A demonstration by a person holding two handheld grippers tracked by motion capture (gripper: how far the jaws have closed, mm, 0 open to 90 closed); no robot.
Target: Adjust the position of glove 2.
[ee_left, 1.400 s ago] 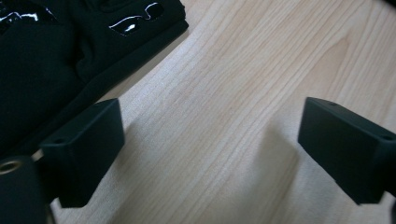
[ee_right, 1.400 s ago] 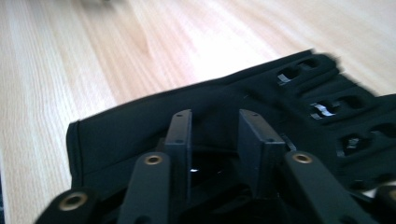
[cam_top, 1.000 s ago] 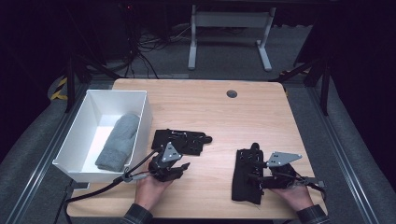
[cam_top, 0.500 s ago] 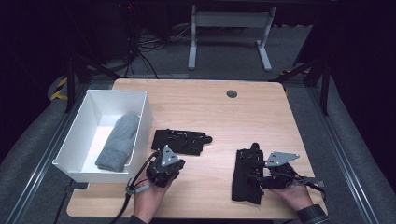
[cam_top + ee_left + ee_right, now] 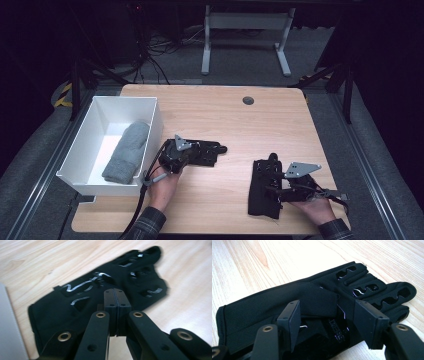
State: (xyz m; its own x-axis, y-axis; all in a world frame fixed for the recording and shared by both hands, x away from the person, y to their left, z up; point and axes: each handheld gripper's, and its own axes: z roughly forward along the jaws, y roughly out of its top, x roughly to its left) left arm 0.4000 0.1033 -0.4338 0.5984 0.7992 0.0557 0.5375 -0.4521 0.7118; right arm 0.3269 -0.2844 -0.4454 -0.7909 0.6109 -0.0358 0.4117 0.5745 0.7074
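My left gripper [image 5: 176,159] sits over the near-left end of a black glove [image 5: 202,152] that lies flat on the desk [image 5: 235,125], just right of the white bin [image 5: 80,145]. Its jaws have just been closing, and in the left gripper view they now meet pad to pad above the glove's cuff [image 5: 75,312]; I cannot tell whether any cloth is pinched between them. That glove's fingers point away from me and to the right.

My right gripper [image 5: 280,187] rests on a second black glove [image 5: 264,190] at the near right of the desk, well apart from the first. In the right gripper view its jaws stand partly apart with a raised fold of the glove's back [image 5: 317,302] between them; the pads flank that fold, but I cannot tell whether they press on it.

A grey mitten [image 5: 127,152] lies inside the bin, running from far to near.
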